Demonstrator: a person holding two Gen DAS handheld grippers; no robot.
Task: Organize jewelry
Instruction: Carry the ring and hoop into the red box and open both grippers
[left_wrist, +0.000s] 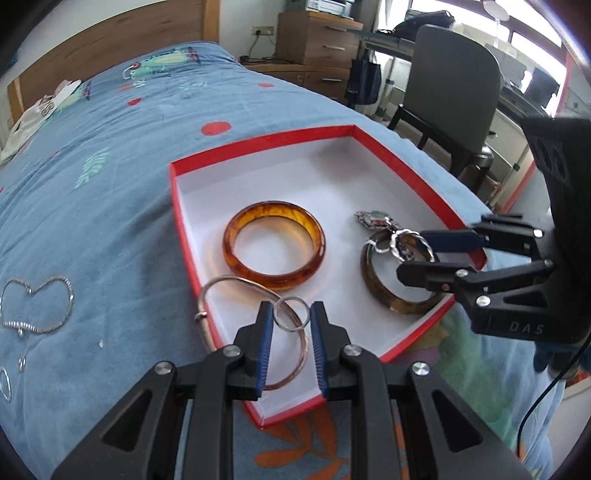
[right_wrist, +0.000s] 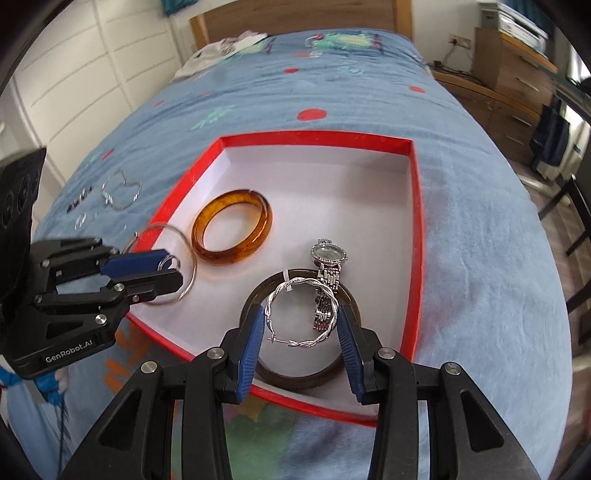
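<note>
A red box (left_wrist: 258, 142) (right_wrist: 314, 136) with a white inside lies on the blue bedspread. In it are an amber bangle (left_wrist: 274, 243) (right_wrist: 232, 230), a thin silver bangle (left_wrist: 255, 332) (right_wrist: 186, 258), a dark brown bangle (left_wrist: 399, 291) (right_wrist: 299, 374) and a silver watch (left_wrist: 373, 218) (right_wrist: 327, 273). My left gripper (left_wrist: 291, 317) (right_wrist: 171, 268) is shut on a small silver ring (left_wrist: 291, 314) (right_wrist: 170, 262) above the box's near left corner. My right gripper (right_wrist: 301, 325) (left_wrist: 417, 251) is shut on a twisted silver hoop earring (right_wrist: 301, 314) (left_wrist: 402, 242) above the dark bangle.
A silver necklace (left_wrist: 37, 306) (right_wrist: 122, 190) and some small pieces (right_wrist: 79, 197) lie on the bedspread left of the box. A grey chair (left_wrist: 450, 96) and wooden drawers (left_wrist: 317, 40) stand beyond the bed's right edge. Crumpled cloth (right_wrist: 225, 48) lies by the headboard.
</note>
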